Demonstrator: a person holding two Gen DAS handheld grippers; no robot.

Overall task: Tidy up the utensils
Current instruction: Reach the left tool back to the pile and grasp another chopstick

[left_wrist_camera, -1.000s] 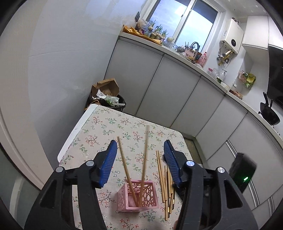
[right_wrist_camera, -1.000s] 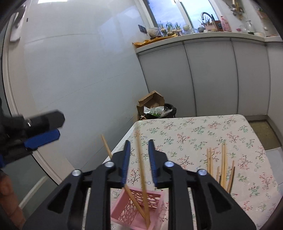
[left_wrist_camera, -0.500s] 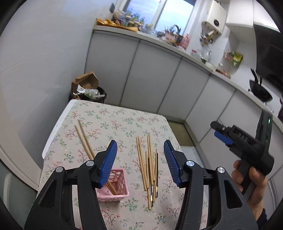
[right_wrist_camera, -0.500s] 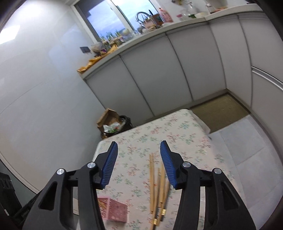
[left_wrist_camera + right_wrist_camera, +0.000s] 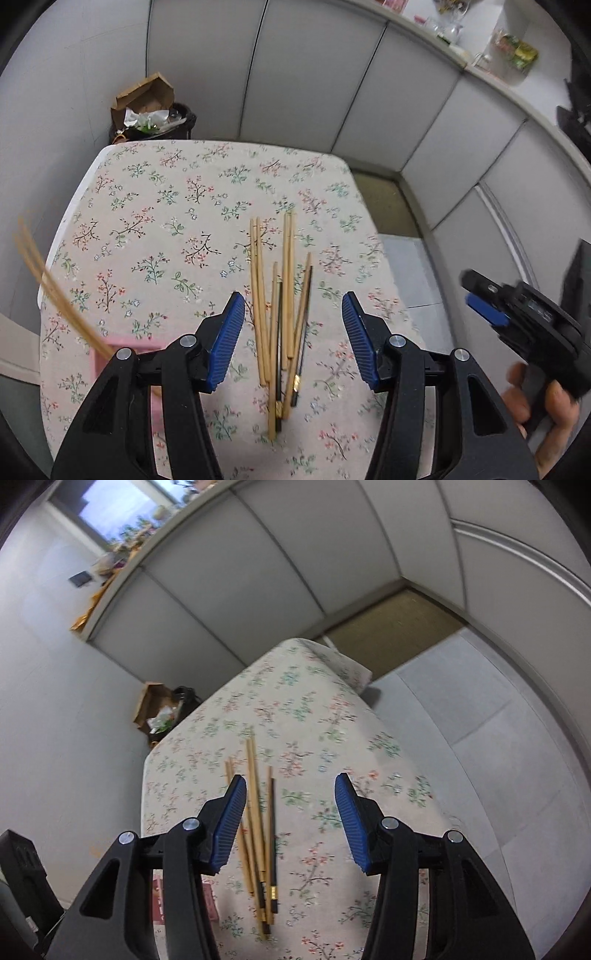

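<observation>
Left wrist view: the left hand-held gripper (image 5: 293, 334) hangs half open and empty above the loose chopsticks (image 5: 280, 314) at centre frame on the floral desk (image 5: 166, 206); the pink basket (image 5: 122, 354), lower left, already holds two.

Right wrist view: the right hand-held gripper (image 5: 290, 821), empty, has just been opening; the chopsticks (image 5: 258, 834) lie left of centre. Best to straddle a single stick squarely before closing.

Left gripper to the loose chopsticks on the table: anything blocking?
Nothing visible. The left gripper is open above the loose chopsticks, which lie on bare floral tablecloth; the pink basket sits off to the side.
</observation>
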